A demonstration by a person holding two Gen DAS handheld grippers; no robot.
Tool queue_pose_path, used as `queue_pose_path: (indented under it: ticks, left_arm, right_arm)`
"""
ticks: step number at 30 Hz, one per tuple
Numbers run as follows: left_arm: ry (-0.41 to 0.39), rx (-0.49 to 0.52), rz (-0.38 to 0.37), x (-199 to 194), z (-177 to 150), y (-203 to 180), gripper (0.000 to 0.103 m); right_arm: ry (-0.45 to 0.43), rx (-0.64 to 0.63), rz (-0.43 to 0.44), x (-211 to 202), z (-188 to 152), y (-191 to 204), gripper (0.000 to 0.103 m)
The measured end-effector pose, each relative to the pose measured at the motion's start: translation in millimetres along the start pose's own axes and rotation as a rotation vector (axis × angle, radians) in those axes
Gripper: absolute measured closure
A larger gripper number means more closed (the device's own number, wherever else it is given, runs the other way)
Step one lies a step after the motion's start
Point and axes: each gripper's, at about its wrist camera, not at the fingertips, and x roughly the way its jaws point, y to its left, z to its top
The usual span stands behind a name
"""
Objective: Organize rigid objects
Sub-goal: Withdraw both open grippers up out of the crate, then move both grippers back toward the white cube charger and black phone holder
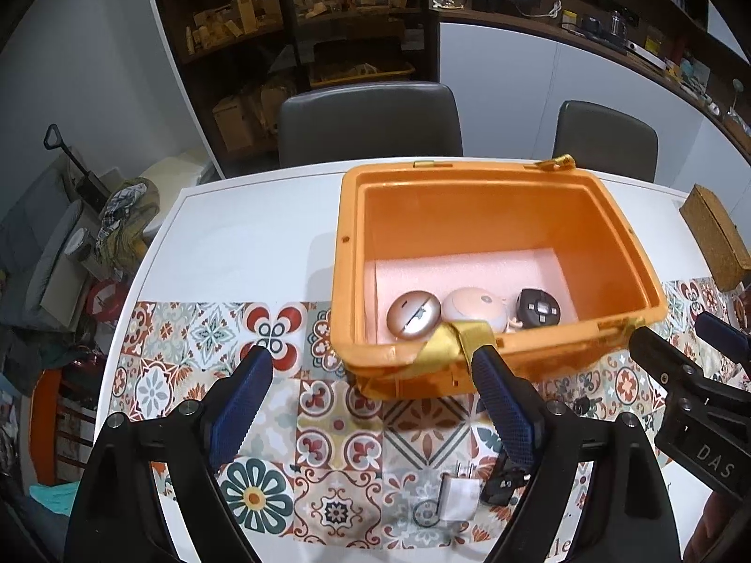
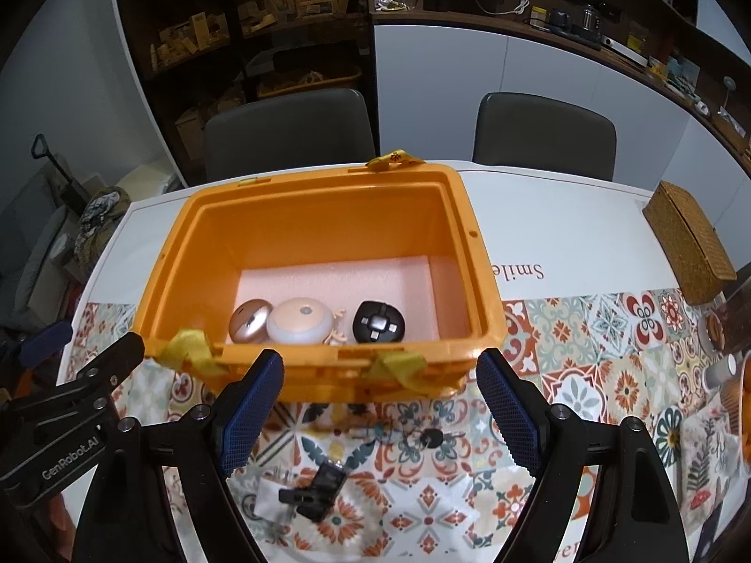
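An open orange box [image 1: 469, 171] [image 2: 319, 177] stands on the table. On its pink foam floor lie a gold round case [image 2: 251, 321], a pale pink round case [image 2: 300, 319] and a black round device [image 2: 379, 321]. My left gripper [image 1: 371, 366] hovers open before the box's near left corner, with nothing between its fingers. My right gripper [image 2: 380, 368] is open and empty at the near wall. Below the grippers, a white plug [image 1: 460, 497], a black clip [image 2: 319, 488] and keys [image 2: 432, 436] lie on the patterned mat.
A wicker box [image 2: 690, 244] sits at the table's right edge. Two grey chairs [image 1: 371, 122] [image 2: 544, 133] stand behind the table, in front of shelves. Yellow tape [image 1: 450, 342] hangs over the box's near rim. Orange items [image 2: 744, 403] crowd the far right.
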Motion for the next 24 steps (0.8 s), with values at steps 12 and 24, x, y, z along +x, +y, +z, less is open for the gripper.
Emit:
queue_pose_path:
  ticks: [12,24]
  left_arm:
    - [-0.006,0.019,0.004,-7.3,-31.0,-5.5,0.016]
    - [0.007,0.025,-0.002,-8.9,-54.2,-8.1,0.016]
  right_arm:
    - [-0.018,0.016,0.019,-7.5,-29.5,-5.8,0.019]
    - [-0.023,0.006,0.025,-11.5,-53.6,-6.4,0.019]
